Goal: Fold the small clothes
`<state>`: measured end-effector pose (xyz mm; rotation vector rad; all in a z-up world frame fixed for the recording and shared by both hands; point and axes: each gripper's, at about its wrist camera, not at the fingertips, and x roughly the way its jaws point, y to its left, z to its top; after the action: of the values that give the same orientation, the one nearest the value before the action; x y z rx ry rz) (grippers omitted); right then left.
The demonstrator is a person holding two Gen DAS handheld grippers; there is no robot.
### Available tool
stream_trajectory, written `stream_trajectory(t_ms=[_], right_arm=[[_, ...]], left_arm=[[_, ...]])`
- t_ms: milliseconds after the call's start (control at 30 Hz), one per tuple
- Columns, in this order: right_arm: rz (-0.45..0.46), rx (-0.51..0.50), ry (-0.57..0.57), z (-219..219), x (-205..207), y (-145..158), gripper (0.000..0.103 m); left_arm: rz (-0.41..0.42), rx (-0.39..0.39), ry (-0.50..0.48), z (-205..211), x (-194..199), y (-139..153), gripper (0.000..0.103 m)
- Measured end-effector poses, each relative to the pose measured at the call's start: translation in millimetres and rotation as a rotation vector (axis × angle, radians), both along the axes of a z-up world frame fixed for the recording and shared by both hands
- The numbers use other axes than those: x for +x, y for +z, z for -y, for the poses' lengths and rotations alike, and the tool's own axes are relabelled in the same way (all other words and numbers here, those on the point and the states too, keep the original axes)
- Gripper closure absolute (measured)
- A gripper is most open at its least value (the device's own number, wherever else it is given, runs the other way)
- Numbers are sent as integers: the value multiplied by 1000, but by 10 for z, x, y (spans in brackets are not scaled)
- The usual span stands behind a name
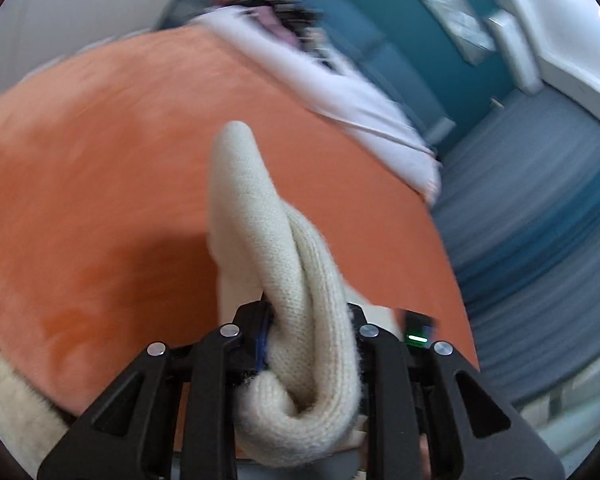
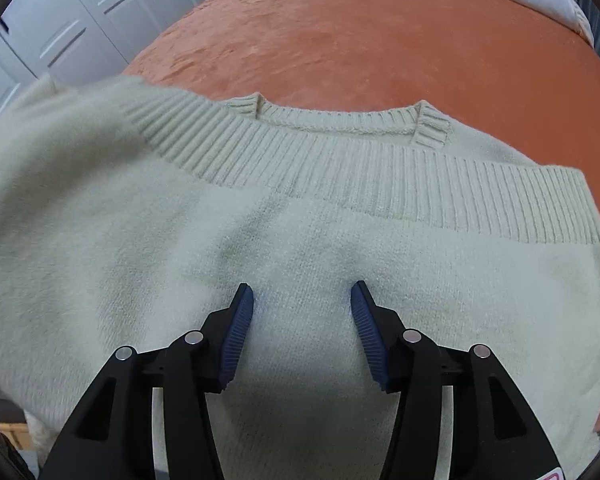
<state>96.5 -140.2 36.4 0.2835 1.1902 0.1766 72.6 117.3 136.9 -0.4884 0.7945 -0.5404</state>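
Your left gripper (image 1: 312, 344) clamps a bunched sweater (image 2: 300, 240) fold; your right gripper (image 2: 302, 320) stands half-wide over it, orange bed (image 2: 360, 40) free beyond the collar.

An orange plush bedspread (image 1: 112, 152) covered the bed, with a white sheet (image 1: 352, 92) rumpled along its far edge. Beyond it stood a teal wall (image 1: 384, 12), and a grey-blue striped carpet (image 1: 540, 208) lay on the floor beside the bed. In the right wrist view, white panelled wardrobe doors (image 2: 80, 28) stood at the upper left. Soft, even light filled the room.
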Motion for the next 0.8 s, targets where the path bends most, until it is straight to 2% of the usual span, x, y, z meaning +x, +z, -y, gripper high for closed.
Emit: stream_trajectory(t_ms=[100, 167, 200, 267, 367, 400, 467, 533, 600, 667, 733, 800], right_arm=[[3, 173, -64, 298, -74, 67, 51], [54, 294, -130, 645, -249, 208, 51], [81, 324, -168, 868, -377, 279, 51], [106, 284, -252, 1329, -670, 348, 51], [56, 101, -328, 1872, -1117, 226, 49], [33, 93, -361, 2018, -1253, 155, 49], [24, 176, -439, 2304, -1522, 47, 48], [58, 273, -497, 2465, -1697, 10, 46], [95, 419, -510, 2549, -1769, -28, 36], [106, 569, -485, 2550, -1741, -75, 30], [82, 685, -437, 2497, -1663, -142, 27], [51, 740, -395, 2360, -1544, -173, 22]], left_arm=[[101, 60, -213, 810, -197, 328, 81], [121, 95, -334, 1333, -301, 340, 81], [127, 118, -394, 1636, -364, 285, 81], [123, 153, -474, 2067, -446, 127, 81], [69, 242, -571, 2653, -534, -287, 80], [36, 284, -596, 2798, -568, -459, 78], [18, 353, -612, 2885, -695, -659, 73], [65, 394, -628, 2793, -860, -677, 62], [127, 440, -626, 2552, -1087, -628, 32], [179, 468, -594, 2268, -1178, -567, 17], [208, 523, -579, 2067, -1226, -564, 15], [254, 645, -547, 1939, -1292, -621, 14]])
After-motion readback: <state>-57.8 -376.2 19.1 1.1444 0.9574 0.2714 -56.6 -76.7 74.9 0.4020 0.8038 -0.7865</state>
